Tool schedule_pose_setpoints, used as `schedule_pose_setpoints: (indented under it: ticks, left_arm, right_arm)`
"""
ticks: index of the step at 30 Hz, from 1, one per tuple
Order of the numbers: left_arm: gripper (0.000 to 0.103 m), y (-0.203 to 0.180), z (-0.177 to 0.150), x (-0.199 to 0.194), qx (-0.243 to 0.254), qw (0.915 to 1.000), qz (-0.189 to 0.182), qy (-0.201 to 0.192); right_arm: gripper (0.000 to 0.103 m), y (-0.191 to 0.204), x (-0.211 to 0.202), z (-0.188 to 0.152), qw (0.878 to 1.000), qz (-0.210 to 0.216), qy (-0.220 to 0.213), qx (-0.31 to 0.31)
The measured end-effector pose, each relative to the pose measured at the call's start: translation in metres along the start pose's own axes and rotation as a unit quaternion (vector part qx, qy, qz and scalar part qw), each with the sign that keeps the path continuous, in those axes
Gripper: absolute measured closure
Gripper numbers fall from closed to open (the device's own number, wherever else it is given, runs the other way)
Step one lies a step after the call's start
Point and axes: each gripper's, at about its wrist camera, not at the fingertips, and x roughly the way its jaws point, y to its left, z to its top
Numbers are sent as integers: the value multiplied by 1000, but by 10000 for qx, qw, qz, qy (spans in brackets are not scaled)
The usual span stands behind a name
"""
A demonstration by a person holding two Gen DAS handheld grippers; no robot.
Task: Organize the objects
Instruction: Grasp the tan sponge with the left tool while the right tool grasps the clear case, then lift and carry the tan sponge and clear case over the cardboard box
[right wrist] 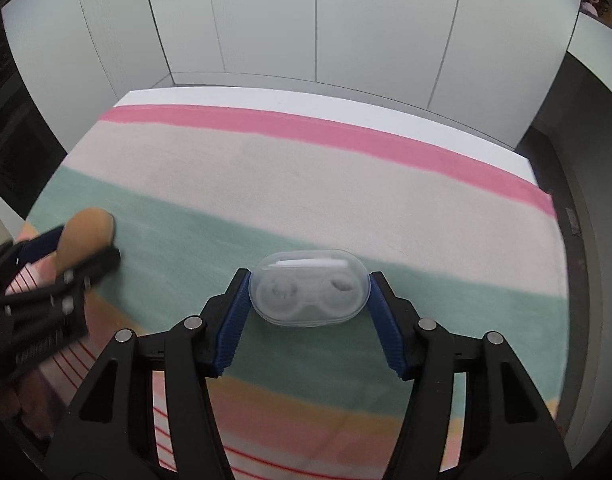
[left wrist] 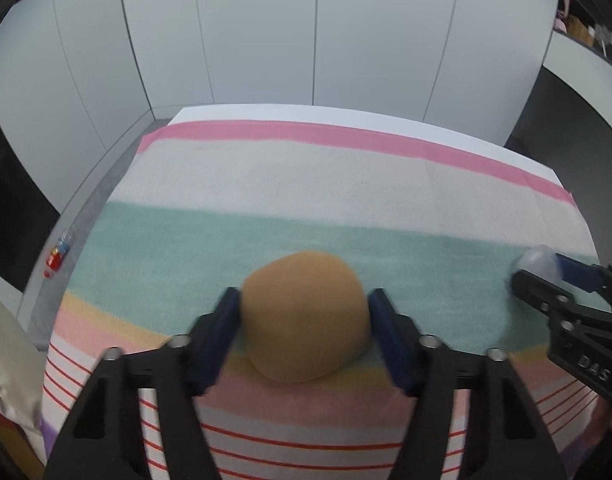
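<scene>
- Nearest the left wrist camera, the left gripper point(left wrist: 304, 320) is clenched on a tan rounded sponge point(left wrist: 304, 316), its blue pads point(left wrist: 222, 328) pressing both flanks; whether the sponge rests on the cloth or hangs just above it cannot be told
- Nearest the right wrist camera, the right gripper point(right wrist: 309, 292) grasps a clear oval case point(right wrist: 309, 287) between its blue ribbed pads point(right wrist: 232, 320), which touch its two short ends; two round wells show through the lid
- Each gripper shows at the other view's side edge, well apart: the right gripper point(left wrist: 546, 276) with the case point(left wrist: 540, 266) at right, the left gripper point(right wrist: 86, 240) with the sponge point(right wrist: 86, 232) at left
- Both things sit over the green band of the striped cloth point(left wrist: 306, 184), with bare cream and pink bands beyond them
- Past the cloth, a strip of white table point(right wrist: 346, 106) runs to the far edge
- Beyond that, grey panelled walls point(left wrist: 266, 32) stand close behind
- On the floor left of the table lies a small red object point(left wrist: 55, 260), too small to identify
</scene>
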Motion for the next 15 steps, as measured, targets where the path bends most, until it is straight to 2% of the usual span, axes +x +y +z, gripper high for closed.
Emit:
schedule_pose_setpoints:
  ticks: [6, 15]
  left_arm:
    - [42, -14, -6, -16, 94, 9999, -69, 115]
    - [42, -28, -12, -92, 254, 9996, -98, -62]
  right_arm:
    - [42, -14, -25, -9, 9999, -84, 9, 70]
    - [42, -17, -93, -23, 9996, -40, -105, 271]
